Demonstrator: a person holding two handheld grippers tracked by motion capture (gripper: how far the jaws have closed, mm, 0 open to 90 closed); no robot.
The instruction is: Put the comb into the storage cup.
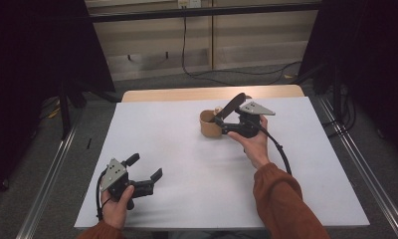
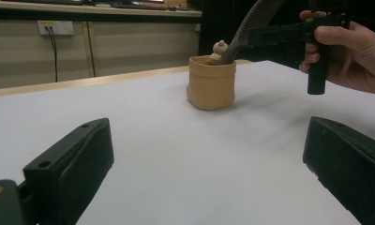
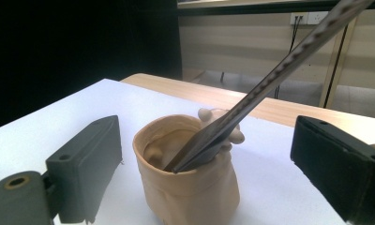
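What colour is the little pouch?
The pouch is tan, seen best in the right gripper view.

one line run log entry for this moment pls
right gripper: open, jaws flank pouch | comb: leaning in pouch, released | left gripper: open, idle, near table edge

Dim room; soft shadows; slight blur

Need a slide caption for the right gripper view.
Open right gripper faces a tan fabric pouch with a dark comb leaning out of it.
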